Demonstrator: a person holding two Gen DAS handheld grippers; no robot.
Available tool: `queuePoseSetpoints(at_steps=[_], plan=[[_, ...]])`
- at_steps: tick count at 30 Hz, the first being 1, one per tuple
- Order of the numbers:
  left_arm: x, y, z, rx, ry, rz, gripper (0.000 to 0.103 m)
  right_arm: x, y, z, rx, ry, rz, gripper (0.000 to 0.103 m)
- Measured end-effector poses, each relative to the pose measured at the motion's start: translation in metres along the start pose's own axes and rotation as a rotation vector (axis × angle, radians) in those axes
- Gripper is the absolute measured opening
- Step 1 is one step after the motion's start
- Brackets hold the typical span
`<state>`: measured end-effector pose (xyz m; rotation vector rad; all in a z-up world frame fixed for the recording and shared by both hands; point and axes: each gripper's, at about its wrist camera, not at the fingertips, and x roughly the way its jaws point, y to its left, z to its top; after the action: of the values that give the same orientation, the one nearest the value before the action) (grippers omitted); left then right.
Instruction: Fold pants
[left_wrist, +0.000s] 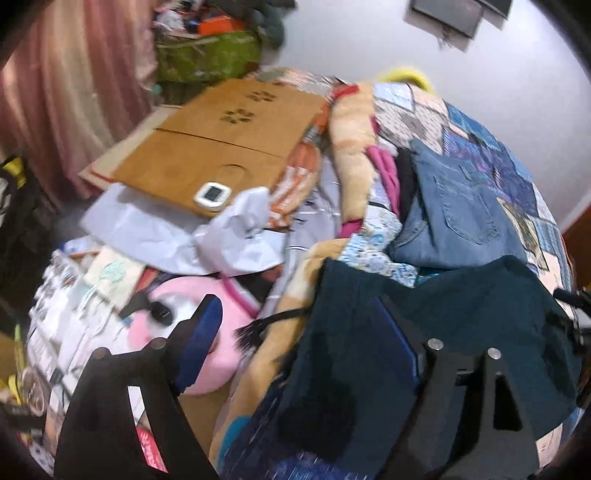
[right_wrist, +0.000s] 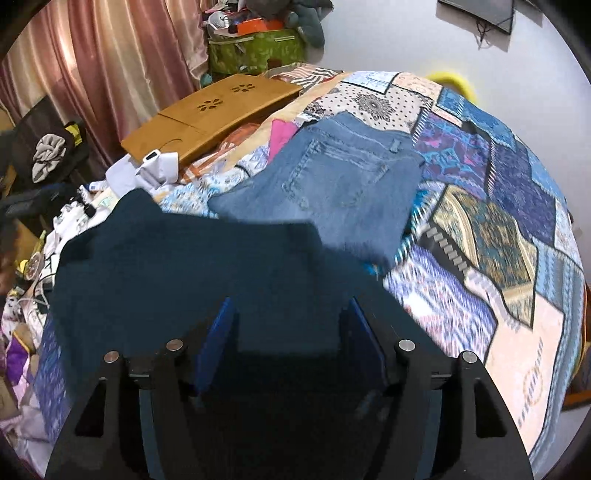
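Dark teal pants (right_wrist: 177, 266) lie just before the folded jeans (right_wrist: 332, 177), under both parted, empty grippers, left gripper (left_wrist: 299, 343) and right gripper (right_wrist: 291, 332)

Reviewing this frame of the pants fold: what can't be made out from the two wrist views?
- Dark teal pants: near edge and fold lines hidden behind the right tool in the right wrist view; cut off by the left tool in the left wrist view.
- Blue jeans: lower edge blurred, partly covered by the teal pants.
- Clutter left of the bed: too blurred to identify.

Pink curtain (right_wrist: 110, 74) left; white wall (right_wrist: 388, 37); patchwork-quilted bed (right_wrist: 498, 229).
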<state>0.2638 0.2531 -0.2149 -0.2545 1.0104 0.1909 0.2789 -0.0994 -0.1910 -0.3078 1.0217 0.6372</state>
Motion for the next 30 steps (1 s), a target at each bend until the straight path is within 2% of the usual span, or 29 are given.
queuePoseSetpoints(at_steps=[7, 8, 10, 11, 12, 13, 14, 15, 17, 21, 23, 28, 30], plan=[[0.080, -0.018, 0.026, 0.030, 0.233, -0.083, 0.083, -0.013, -0.003, -0.046, 0.095, 0.015, 0.008, 0.061], [0.090, -0.022, 0.026, 0.035, 0.275, -0.106, 0.083, -0.015, -0.004, -0.051, 0.111, 0.004, 0.012, 0.063], [0.108, -0.025, 0.025, 0.042, 0.339, -0.130, 0.083, -0.019, -0.008, -0.057, 0.136, -0.012, 0.014, 0.073], [0.113, -0.026, 0.023, 0.041, 0.355, -0.133, 0.077, -0.020, -0.010, -0.058, 0.144, -0.009, 0.020, 0.073], [0.116, -0.026, 0.022, 0.035, 0.359, -0.139, 0.063, -0.019, -0.013, -0.059, 0.155, -0.005, 0.029, 0.074], [0.117, -0.027, 0.022, 0.020, 0.359, -0.159, 0.055, -0.019, -0.015, -0.059, 0.166, 0.000, 0.037, 0.074], [0.116, -0.027, 0.023, 0.008, 0.350, -0.182, 0.036, -0.019, -0.017, -0.059, 0.172, 0.004, 0.041, 0.074], [0.113, -0.028, 0.024, 0.007, 0.332, -0.186, 0.031, -0.018, -0.018, -0.058, 0.175, 0.003, 0.043, 0.075], [0.100, -0.035, 0.027, 0.048, 0.250, -0.143, 0.027, -0.017, -0.016, -0.061, 0.175, -0.004, 0.040, 0.075], [0.078, -0.041, 0.035, 0.088, 0.112, -0.026, 0.026, -0.017, -0.017, -0.066, 0.188, -0.017, 0.041, 0.075], [0.078, -0.033, 0.041, 0.068, 0.090, -0.003, 0.026, -0.018, -0.018, -0.067, 0.202, -0.018, 0.047, 0.075], [0.114, -0.026, 0.036, 0.031, 0.195, -0.006, 0.029, -0.026, -0.016, -0.075, 0.218, -0.025, 0.051, 0.075], [0.123, -0.033, 0.029, 0.061, 0.220, 0.029, 0.037, -0.031, -0.017, -0.081, 0.233, -0.028, 0.056, 0.075]])
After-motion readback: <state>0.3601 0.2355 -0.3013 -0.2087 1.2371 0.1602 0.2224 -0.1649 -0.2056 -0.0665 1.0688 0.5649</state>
